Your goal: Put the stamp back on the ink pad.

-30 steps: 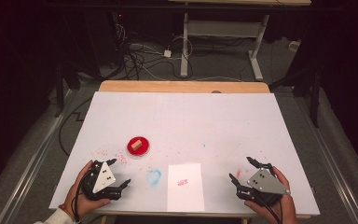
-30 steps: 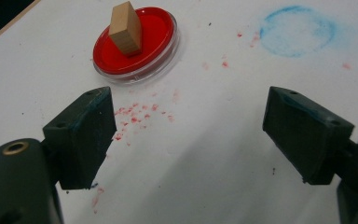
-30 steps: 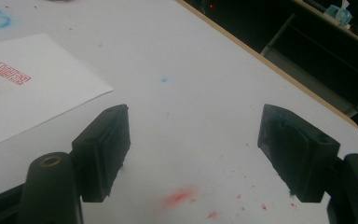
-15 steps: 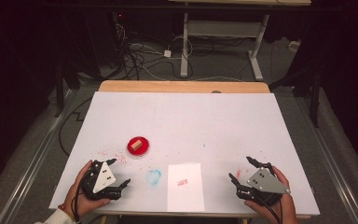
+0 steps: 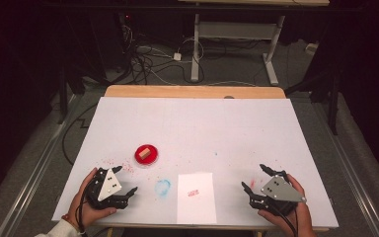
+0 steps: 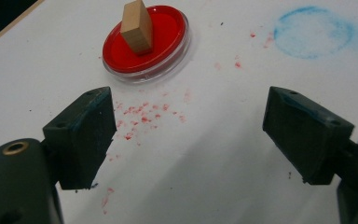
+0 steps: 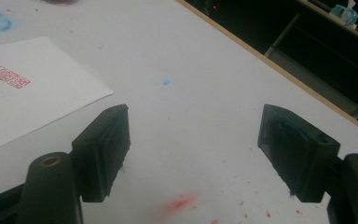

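Observation:
A small wooden stamp block [image 5: 146, 152] [image 6: 136, 27] stands on a round red ink pad [image 5: 146, 155] [image 6: 163, 42] left of the table's middle. A white sheet of paper [image 5: 195, 197] [image 7: 23, 107] lies near the front edge, with a red stamp print [image 5: 193, 193] [image 7: 8, 77] on it. My left gripper [image 5: 125, 181] [image 6: 186, 135] rests open near the front left, just short of the ink pad, its jaws wide apart over bare table. At the front right my right gripper [image 5: 255, 177] [image 7: 193, 151] is open as well, nothing between its jaws, right of the paper.
A blue ring stain [image 5: 163, 187] [image 6: 313, 31] sits between the ink pad and the paper. Red ink specks [image 6: 142, 116] dot the white table [image 5: 202, 128]. A wooden strip [image 5: 192, 91] runs along the far edge; cables and a desk frame lie on the floor beyond.

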### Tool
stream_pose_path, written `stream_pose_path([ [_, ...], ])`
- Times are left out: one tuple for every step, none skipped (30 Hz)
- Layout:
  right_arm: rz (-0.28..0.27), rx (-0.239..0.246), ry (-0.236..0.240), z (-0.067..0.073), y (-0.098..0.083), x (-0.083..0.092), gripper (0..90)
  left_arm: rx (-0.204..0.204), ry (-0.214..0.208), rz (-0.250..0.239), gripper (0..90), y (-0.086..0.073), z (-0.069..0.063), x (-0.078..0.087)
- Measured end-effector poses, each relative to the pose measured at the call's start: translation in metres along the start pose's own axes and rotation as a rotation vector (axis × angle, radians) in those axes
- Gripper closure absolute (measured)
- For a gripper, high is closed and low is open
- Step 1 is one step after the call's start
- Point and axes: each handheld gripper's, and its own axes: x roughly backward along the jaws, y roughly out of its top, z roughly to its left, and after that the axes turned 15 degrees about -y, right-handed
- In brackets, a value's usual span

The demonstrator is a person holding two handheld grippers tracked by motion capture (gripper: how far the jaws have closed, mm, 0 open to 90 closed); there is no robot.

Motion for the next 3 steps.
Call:
stream_pose_path([
  [0.002,-0.001,0.002,-0.0003,-0.0006,-0.0005,25.3,0.002,0.004,-0.001,16.6,0.0001,-0.0001,0.0003],
  [0.004,-0.004,0.005,-0.0007,-0.0011,-0.0010,25.3,0.006,0.005,-0.003,16.6,-0.0001,-0.0002,0.0005],
  [0.005,-0.004,0.005,-0.0012,-0.0013,-0.0015,25.2,0.007,0.006,-0.001,16.6,-0.0004,0.0002,0.0005],
])
